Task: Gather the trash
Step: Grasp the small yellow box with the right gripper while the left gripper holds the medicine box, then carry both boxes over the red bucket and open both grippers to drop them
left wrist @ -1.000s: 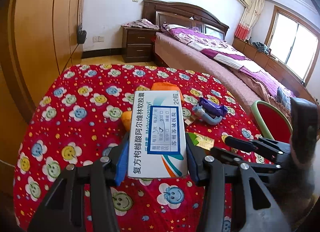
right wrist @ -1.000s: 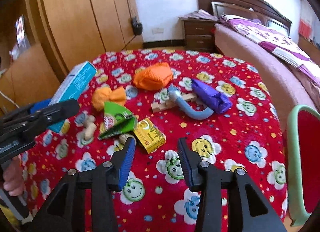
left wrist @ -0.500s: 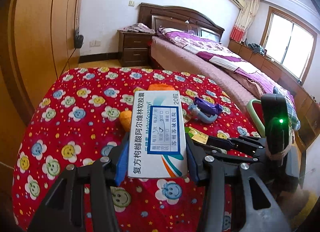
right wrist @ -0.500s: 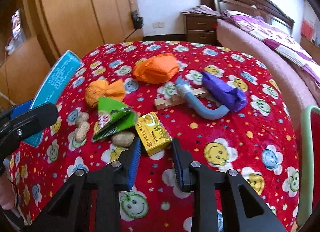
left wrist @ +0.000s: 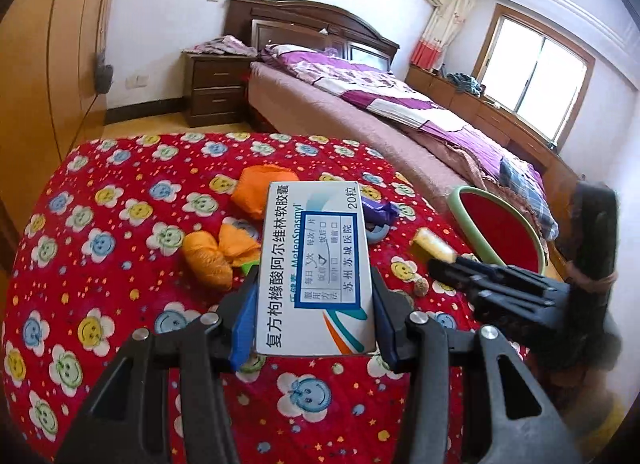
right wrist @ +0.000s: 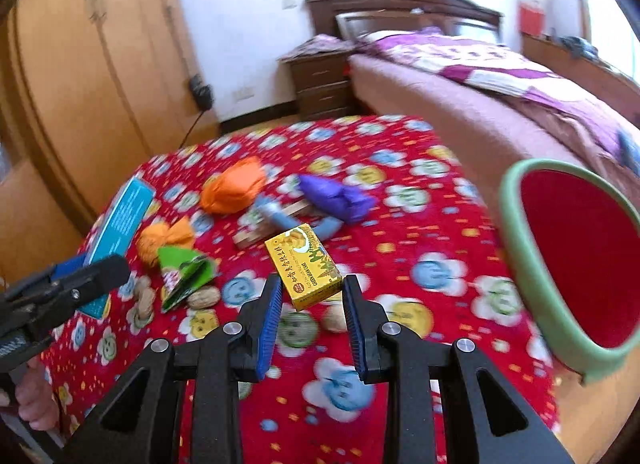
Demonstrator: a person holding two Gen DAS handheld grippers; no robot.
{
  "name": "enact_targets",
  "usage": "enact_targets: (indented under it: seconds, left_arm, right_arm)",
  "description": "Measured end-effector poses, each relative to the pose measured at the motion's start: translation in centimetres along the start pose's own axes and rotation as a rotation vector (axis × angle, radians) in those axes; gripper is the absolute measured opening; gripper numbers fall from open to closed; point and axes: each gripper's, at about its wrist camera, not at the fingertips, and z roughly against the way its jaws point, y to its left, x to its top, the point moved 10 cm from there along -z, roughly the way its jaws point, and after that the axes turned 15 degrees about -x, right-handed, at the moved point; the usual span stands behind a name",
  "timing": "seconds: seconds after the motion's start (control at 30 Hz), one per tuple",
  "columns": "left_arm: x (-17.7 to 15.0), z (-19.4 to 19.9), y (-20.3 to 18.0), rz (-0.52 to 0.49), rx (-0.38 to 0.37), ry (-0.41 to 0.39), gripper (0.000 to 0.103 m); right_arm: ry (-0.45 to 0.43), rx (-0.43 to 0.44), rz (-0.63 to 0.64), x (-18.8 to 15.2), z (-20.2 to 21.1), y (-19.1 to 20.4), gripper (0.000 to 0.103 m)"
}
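My left gripper [left wrist: 314, 296] is shut on a white and blue medicine box [left wrist: 316, 264], held above the red flowered table [left wrist: 100, 244]; the box also shows in the right wrist view [right wrist: 120, 219]. My right gripper [right wrist: 308, 296] is shut on a small yellow box [right wrist: 306, 262], lifted off the table and tilted. In the left wrist view the yellow box [left wrist: 434, 246] sits at the right gripper's tips. A green-rimmed red bin [right wrist: 576, 260] stands beside the table's right edge.
On the table lie orange wrappers [right wrist: 234, 185], a purple wrapper [right wrist: 336, 195], a blue-grey tube [right wrist: 280, 211], a green packet [right wrist: 184, 274], a wooden stick and walnuts [right wrist: 204, 298]. A bed [left wrist: 400, 111] and wardrobe [right wrist: 80, 63] stand beyond.
My right gripper closed on the yellow box, lifted it off the table and swung right toward the bin. My left gripper keeps holding the medicine box, slightly raised.
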Motion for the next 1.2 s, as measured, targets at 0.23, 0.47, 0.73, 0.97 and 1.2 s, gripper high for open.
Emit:
enact_targets:
  seconds: [0.23,0.47,0.73,0.97,1.2]
  left_arm:
    - [0.1,-0.8,-3.2,-0.003,-0.049,0.01,0.05]
    - [1.5,-2.1,-8.0,-0.026,-0.076,-0.009,0.05]
    - [3.5,-6.5,-14.3,-0.075,-0.119,-0.016,0.05]
    - [3.4,-12.7,-18.4,-0.119,-0.144,0.082,0.05]
    - [1.9,-17.8,-20.9,-0.154,-0.152,0.174,0.05]
  right_arm:
    - [-0.027,-0.085,-0.109,0.7,2.5,-6.3,0.031]
    - [-0.025,-0.144,-0.175,0.7,3.1,-12.8,0.031]
    - [-0.075,-0.166,-0.208,1.1,4.0,-18.9,0.031]
    - [-0.066,-0.195,-0.26,1.0,3.6,-24.0,0.031]
    - [-0.046,-0.21,-0.31,-0.1,2.4,-27.1,0.031]
